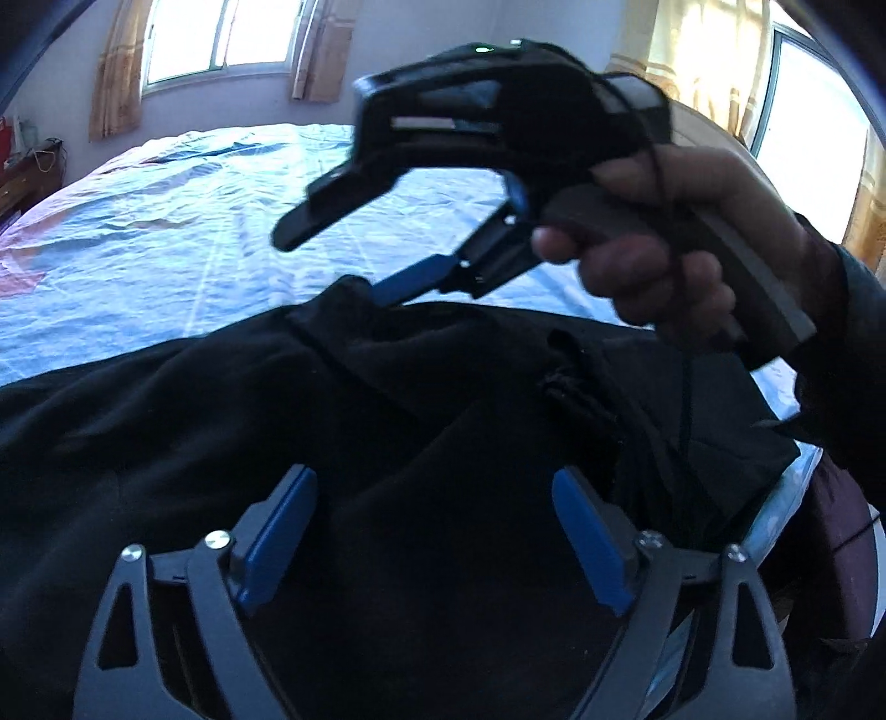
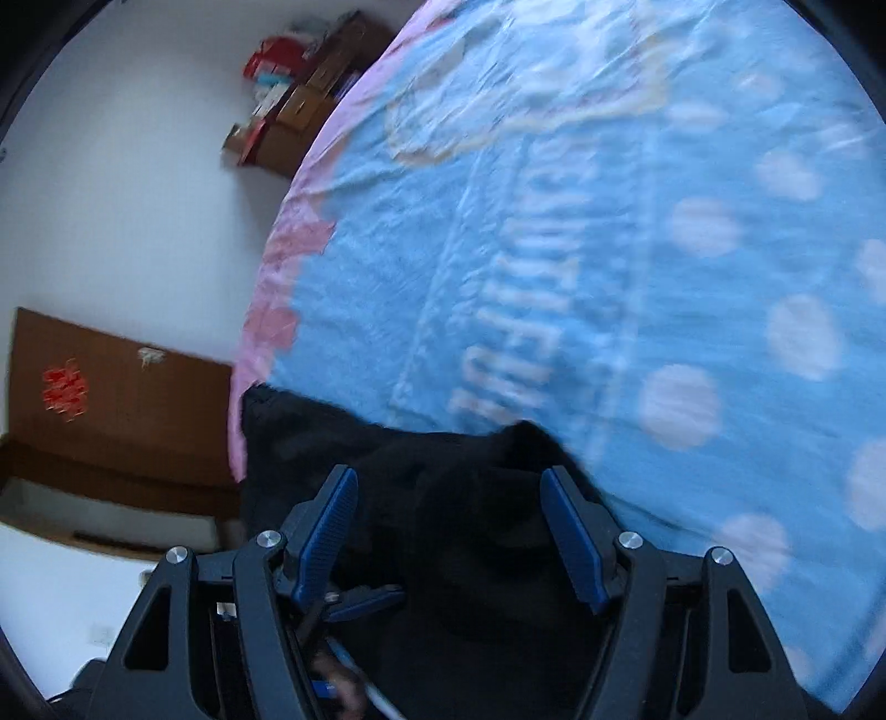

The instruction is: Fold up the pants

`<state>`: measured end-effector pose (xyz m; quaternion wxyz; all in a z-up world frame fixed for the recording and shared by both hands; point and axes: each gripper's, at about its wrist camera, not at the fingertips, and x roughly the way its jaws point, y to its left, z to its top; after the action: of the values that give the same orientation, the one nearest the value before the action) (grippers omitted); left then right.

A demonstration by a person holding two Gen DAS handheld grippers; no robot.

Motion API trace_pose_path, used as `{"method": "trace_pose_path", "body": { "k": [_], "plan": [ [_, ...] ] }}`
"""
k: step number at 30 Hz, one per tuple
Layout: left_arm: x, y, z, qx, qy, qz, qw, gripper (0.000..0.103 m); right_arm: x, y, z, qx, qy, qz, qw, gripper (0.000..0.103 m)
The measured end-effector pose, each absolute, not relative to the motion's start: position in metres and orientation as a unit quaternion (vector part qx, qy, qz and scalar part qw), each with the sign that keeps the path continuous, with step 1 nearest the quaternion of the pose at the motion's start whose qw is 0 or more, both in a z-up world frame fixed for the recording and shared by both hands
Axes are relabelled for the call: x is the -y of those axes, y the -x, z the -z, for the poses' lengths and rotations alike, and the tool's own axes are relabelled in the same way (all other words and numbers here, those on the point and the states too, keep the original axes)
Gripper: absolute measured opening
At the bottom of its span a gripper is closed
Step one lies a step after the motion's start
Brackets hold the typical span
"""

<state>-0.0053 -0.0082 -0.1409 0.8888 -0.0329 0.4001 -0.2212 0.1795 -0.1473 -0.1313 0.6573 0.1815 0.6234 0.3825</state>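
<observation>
The black pants (image 1: pixel 343 421) lie bunched on the blue bedspread (image 1: pixel 183 238), filling the lower half of the left wrist view. My left gripper (image 1: pixel 434 526) is open just above the dark cloth, holding nothing. My right gripper (image 1: pixel 387 291) shows in the left wrist view from the side, held in a hand, its blue fingertip at the far edge of the pants. In the right wrist view my right gripper (image 2: pixel 448 526) has its jaws wide apart over the pants (image 2: pixel 443 498), with black cloth lying between the fingers.
The blue bedspread (image 2: pixel 637 249) with white dots and a pink border covers the bed. A brown wooden cabinet (image 2: pixel 111 399) stands beside the bed. Cardboard boxes (image 2: pixel 299 111) sit against the white wall. Two curtained windows (image 1: pixel 216 39) are behind the bed.
</observation>
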Motion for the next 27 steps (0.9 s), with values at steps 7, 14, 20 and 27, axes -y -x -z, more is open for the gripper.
{"method": "trace_pose_path", "body": {
  "k": [7,14,20,27],
  "plan": [
    [0.019,0.008,0.144,-0.397,0.005,0.219,0.891,0.097,0.154,-0.201,0.136,-0.596,-0.252,-0.38,0.661,0.049],
    [0.024,0.012,0.141,-0.396,0.001,0.213,0.893,0.101,0.167,-0.197,0.134,-0.615,-0.236,-0.371,0.654,0.05],
    [0.017,0.022,0.123,-0.384,0.075,0.232,0.891,0.099,0.24,-0.154,0.068,-0.562,-0.225,-0.351,0.714,0.056],
    [0.069,0.031,0.142,-0.423,0.094,0.276,0.858,0.07,0.237,-0.082,0.078,-0.599,-0.046,-0.293,0.744,0.055]
  ]
}}
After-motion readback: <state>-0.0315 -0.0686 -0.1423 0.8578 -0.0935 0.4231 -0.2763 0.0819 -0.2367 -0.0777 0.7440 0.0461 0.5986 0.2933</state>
